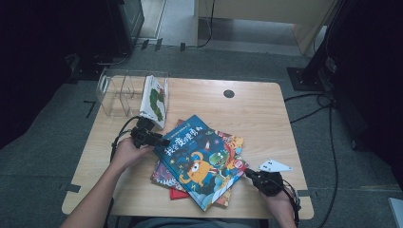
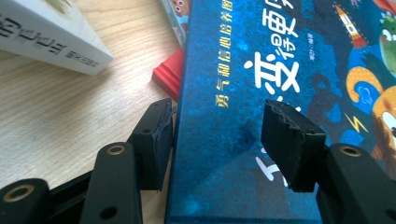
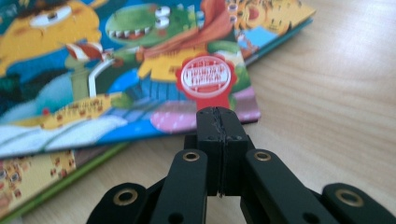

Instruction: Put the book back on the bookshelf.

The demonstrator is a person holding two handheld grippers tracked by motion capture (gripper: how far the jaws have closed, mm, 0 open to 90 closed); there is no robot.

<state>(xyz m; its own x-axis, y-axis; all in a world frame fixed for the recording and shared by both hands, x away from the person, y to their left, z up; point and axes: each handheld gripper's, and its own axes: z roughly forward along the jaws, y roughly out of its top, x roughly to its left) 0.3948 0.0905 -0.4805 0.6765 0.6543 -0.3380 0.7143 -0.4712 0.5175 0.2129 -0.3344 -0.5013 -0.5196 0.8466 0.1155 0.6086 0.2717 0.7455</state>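
The right gripper [image 3: 216, 116], nearest the camera at the surface's front edge, has its fingers [image 3: 208, 126] pressed flat together with nothing between them, their tips just short of the blue book's [image 1: 204, 159] near corner. That book lies face up on top of a small pile in the middle of the wooden surface [image 1: 266, 114]; its cover is dark blue with white and yellow lettering, an orange monster, a green toothy one and a red round seal near the corner. The left gripper [image 2: 219, 135] has its fingers [image 2: 289, 140] spread wide around the book's left edge, one beside it and one above the cover. A red book [image 2: 169, 74] peeks out beneath.
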